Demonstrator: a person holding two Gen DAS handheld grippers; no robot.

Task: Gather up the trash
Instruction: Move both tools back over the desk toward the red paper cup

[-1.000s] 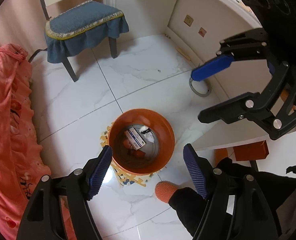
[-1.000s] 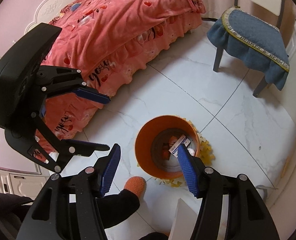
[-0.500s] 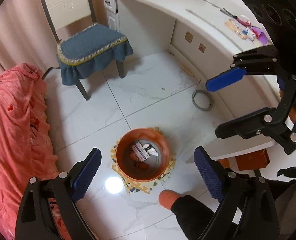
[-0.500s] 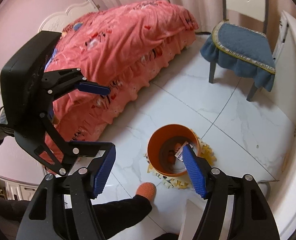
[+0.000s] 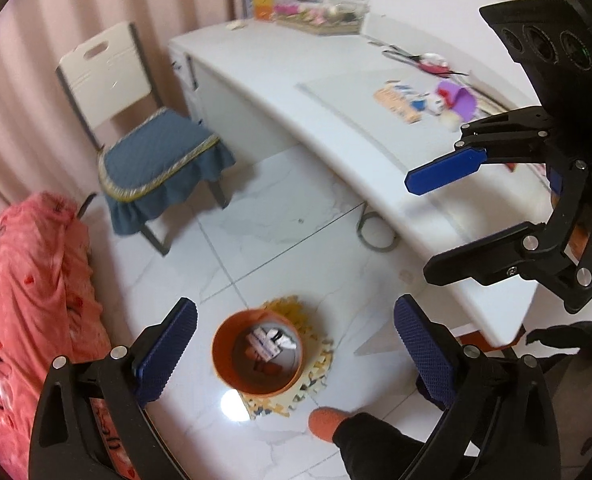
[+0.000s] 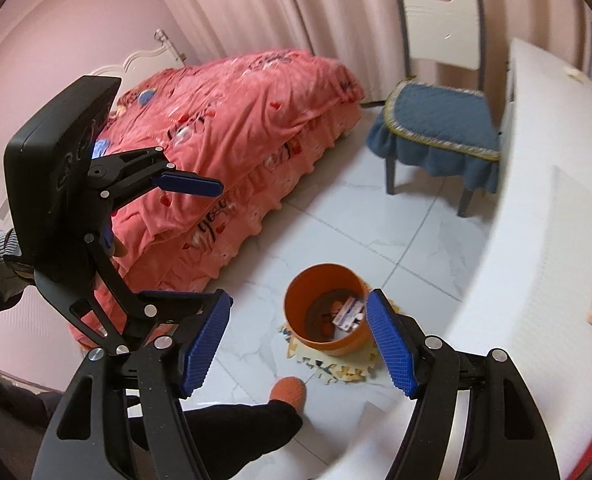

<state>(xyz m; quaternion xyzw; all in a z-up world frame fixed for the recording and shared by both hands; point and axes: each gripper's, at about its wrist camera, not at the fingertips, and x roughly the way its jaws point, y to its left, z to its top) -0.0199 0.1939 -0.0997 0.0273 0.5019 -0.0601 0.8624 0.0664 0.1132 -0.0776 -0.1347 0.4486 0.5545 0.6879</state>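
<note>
From the left wrist view, our left gripper point(image 5: 296, 356) hangs high over the orange bin point(image 5: 257, 351) on the floor, jaws wide apart and empty. A small box point(image 5: 263, 340) and other scraps already lie inside. We judge a drop is done and the next piece must be fetched, probably from the counter point(image 5: 336, 120), where purple and orange items point(image 5: 428, 98) lie (blurred, so we cannot tell trash from keepsakes). The right gripper point(image 5: 420, 224) shows there, jaws apart.

From the right wrist view, the right gripper point(image 6: 300, 340) is likewise empty. The bin point(image 6: 326, 309) sits on a foam mat point(image 6: 336, 368) beside a slippered foot point(image 6: 287, 390). The counter point(image 6: 556, 200) is cut off at the right.
</note>
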